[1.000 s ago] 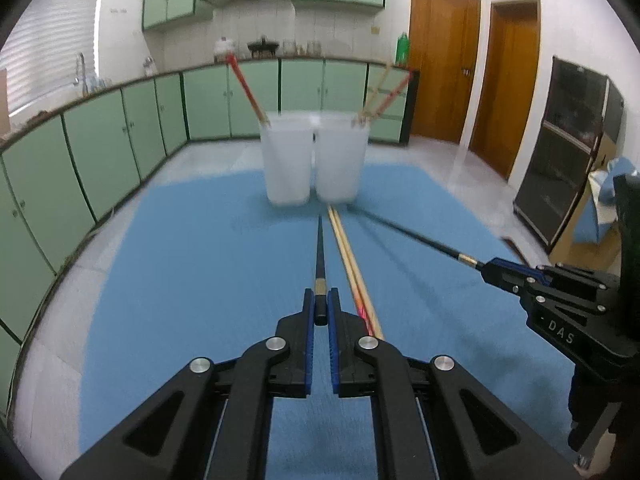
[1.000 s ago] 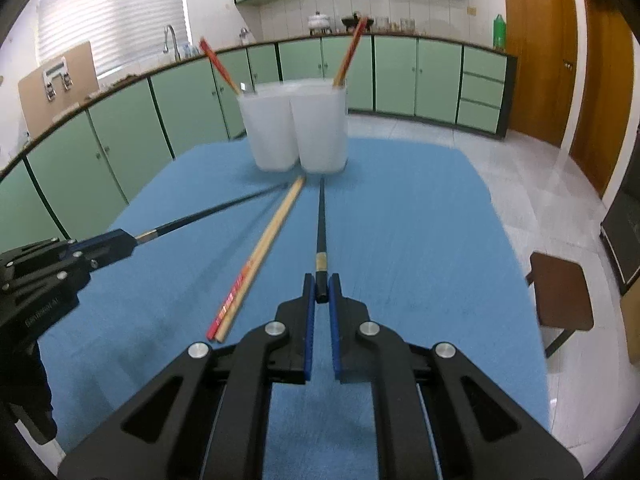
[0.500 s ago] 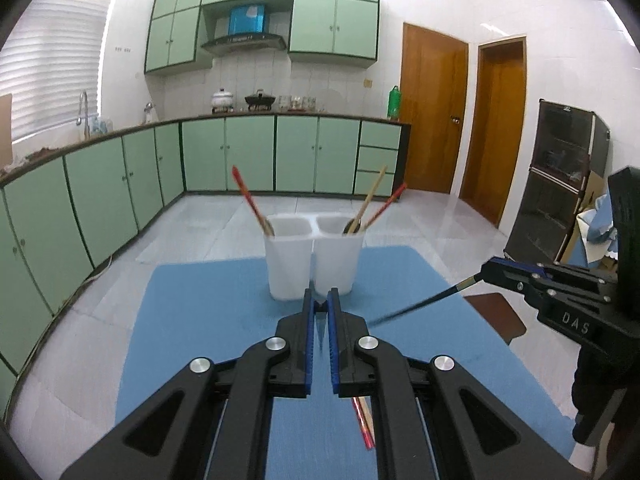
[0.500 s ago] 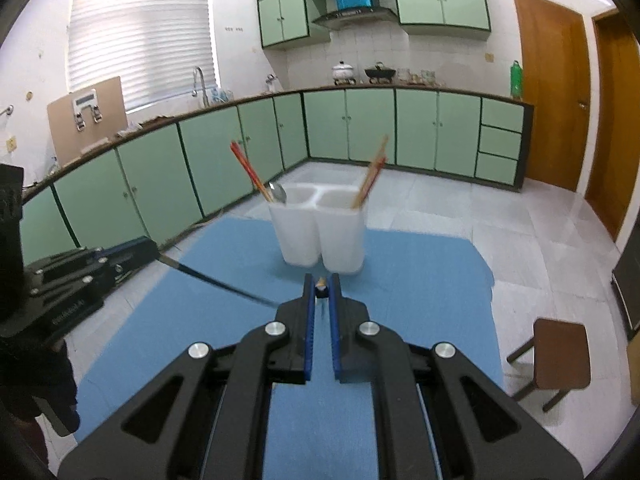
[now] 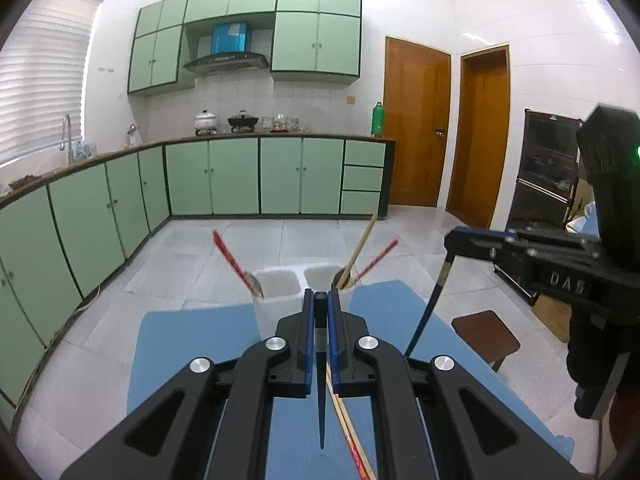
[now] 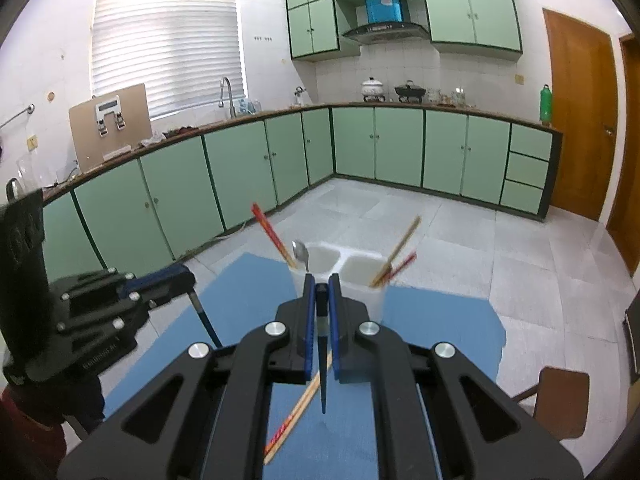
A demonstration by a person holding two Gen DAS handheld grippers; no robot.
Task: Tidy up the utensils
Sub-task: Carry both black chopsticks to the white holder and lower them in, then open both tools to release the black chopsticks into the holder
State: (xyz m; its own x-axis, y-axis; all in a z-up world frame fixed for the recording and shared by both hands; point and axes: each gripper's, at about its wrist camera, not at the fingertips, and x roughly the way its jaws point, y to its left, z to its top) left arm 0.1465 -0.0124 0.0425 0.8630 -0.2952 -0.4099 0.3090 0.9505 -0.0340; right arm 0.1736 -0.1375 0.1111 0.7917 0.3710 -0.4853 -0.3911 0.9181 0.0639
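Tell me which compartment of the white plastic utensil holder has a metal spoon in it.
The left compartment of the white plastic utensil holder: a metal spoon leans there beside one red chopstick. The right compartment holds only chopsticks.

Behind my blue table mat [image 5: 192,344]: green kitchen cabinets [image 5: 236,176], two wooden doors [image 5: 416,128], a green bottle [image 5: 377,119] on the counter, a brown stool [image 5: 486,332]

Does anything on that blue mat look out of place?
Yes: a pair of wooden chopsticks lies loose on the blue mat, while the others stand in the white holder.
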